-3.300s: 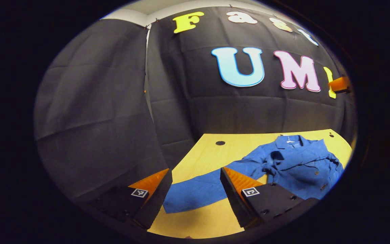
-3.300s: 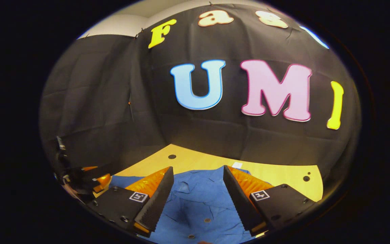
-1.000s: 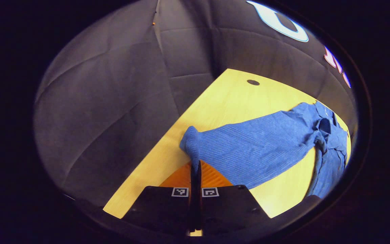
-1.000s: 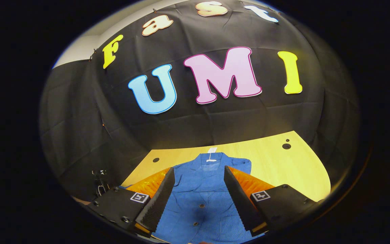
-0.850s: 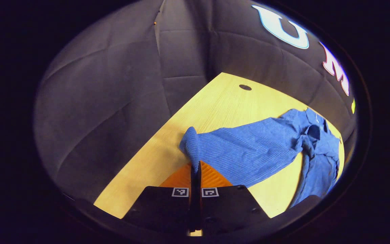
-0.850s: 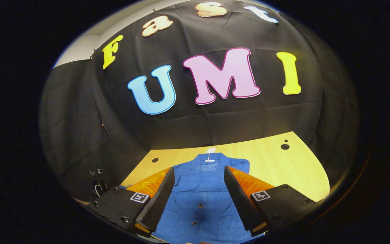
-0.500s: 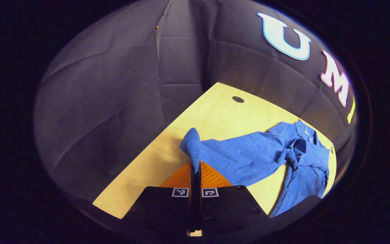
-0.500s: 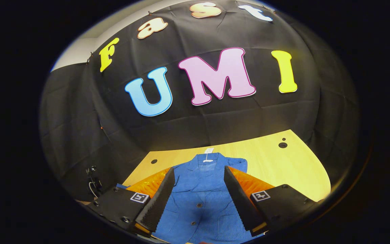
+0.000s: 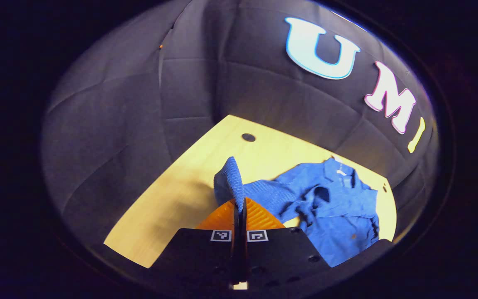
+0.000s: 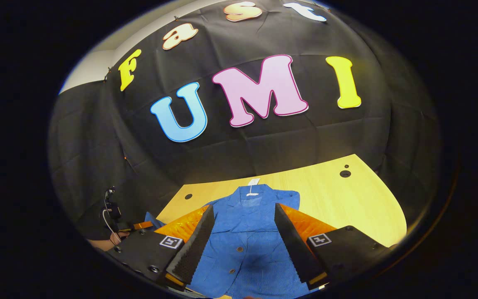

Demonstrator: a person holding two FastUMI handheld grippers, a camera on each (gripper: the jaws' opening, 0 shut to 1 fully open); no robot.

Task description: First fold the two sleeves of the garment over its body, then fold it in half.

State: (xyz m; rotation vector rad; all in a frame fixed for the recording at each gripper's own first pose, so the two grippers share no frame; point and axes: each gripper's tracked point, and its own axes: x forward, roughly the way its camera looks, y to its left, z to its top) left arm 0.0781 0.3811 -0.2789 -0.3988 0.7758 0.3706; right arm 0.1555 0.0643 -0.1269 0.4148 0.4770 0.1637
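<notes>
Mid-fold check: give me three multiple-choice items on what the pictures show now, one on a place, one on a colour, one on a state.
1. Where does the jacket lie?
A on the wooden table
B on the floor
C on a chair

2. What colour is the jacket?
A red
B blue
C white

3. What state is the left gripper in?
A open over the collar
B open on the bare table
C shut on the sleeve

Key: 1 A, pale wood shows around the cloth. 2 B, blue in both views. 3 C, its jaws meet with the sleeve cuff pinched between them; the right gripper hangs open above the jacket.
</notes>
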